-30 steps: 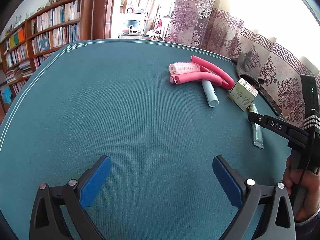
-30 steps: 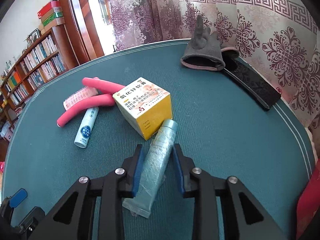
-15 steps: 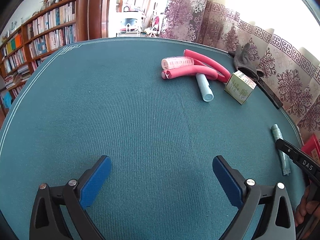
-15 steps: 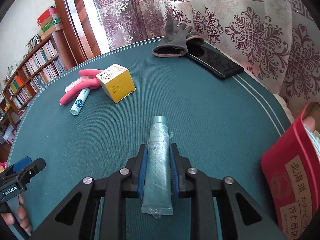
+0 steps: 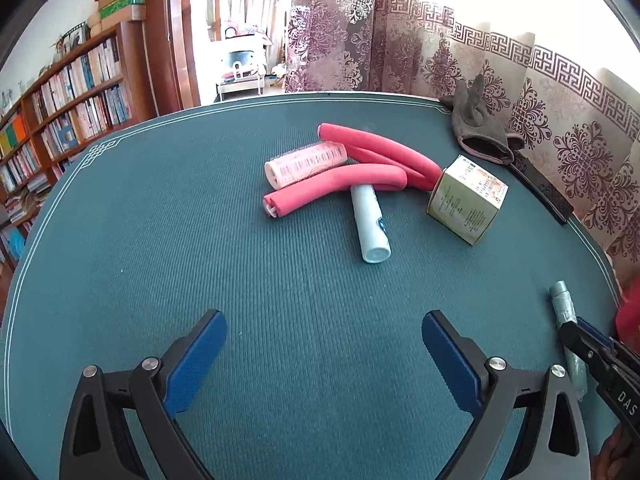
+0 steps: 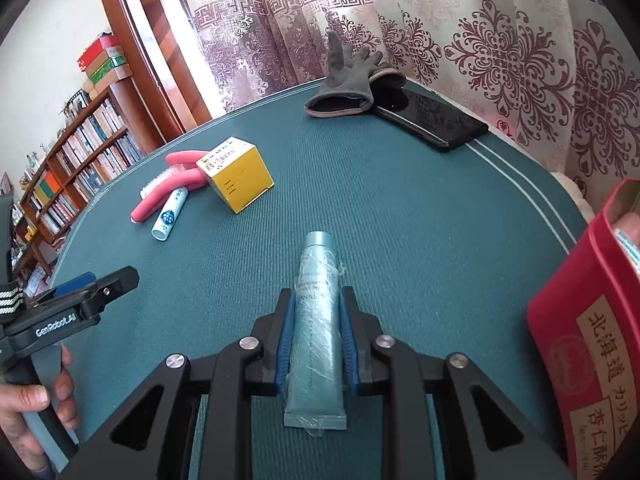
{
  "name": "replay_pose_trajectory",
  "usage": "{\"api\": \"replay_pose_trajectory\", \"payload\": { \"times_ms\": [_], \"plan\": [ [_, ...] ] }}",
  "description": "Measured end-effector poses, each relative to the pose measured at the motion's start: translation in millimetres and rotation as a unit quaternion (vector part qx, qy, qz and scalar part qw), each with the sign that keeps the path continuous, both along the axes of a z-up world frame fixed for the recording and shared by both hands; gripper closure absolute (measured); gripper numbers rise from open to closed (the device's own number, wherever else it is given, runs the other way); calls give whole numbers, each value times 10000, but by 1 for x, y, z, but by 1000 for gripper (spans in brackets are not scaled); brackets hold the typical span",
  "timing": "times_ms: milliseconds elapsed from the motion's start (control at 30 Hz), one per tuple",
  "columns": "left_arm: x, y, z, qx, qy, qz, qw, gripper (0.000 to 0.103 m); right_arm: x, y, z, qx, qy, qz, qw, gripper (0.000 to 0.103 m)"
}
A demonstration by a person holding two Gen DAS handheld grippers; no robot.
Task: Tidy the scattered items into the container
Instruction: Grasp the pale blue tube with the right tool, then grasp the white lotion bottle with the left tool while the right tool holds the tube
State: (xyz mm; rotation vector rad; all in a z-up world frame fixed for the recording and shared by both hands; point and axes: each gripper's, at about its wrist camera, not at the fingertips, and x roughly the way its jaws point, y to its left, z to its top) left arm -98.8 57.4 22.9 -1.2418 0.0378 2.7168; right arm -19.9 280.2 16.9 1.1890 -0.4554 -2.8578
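My right gripper is shut on a pale blue-grey tube, held just above the green table mat. The open red box stands at its right. My left gripper hangs over bare mat; its jaws are wide and closing, with nothing between them. Ahead of it lie a white tube, curved pink foam rollers, a pink mesh roller and a small carton. In the left wrist view, the held tube shows at the right edge.
A grey glove and a flat black case lie at the mat's far edge by the patterned curtain. Bookshelves stand beyond the table on the left. A hand holds the left gripper's handle.
The right gripper carried the tube away from the carton toward the red box, then held still. The left gripper moved closer to the pink rollers and white tube, and its jaws narrowed slightly.
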Motion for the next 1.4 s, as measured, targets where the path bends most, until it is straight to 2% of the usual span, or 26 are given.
{"api": "replay_pose_trajectory", "payload": {
  "times_ms": [333,400,467,500,600,1133,1400],
  "plan": [
    [-59,28,-2,-161,-3,0,9999,38,2,8,-1,-339,71,25,9994,78],
    [-69,31,-5,-230,-58,-14,9997,53,2,8,-1,-358,75,27,9993,78],
    [-72,33,-5,-252,18,-32,9997,57,2,8,-1,-369,77,29,9993,78],
    [-73,34,-4,-245,27,-86,9997,65,2,8,-2,-374,78,30,9993,78],
    [-68,37,-3,-267,54,-201,9994,81,2,8,-2,-374,78,31,9993,78],
    [22,20,9,137,57,-540,9984,83,4,13,0,-531,93,25,9985,78],
    [46,14,11,200,31,-579,9981,83,32,10,17,-471,172,75,9987,78]
  ]
}}
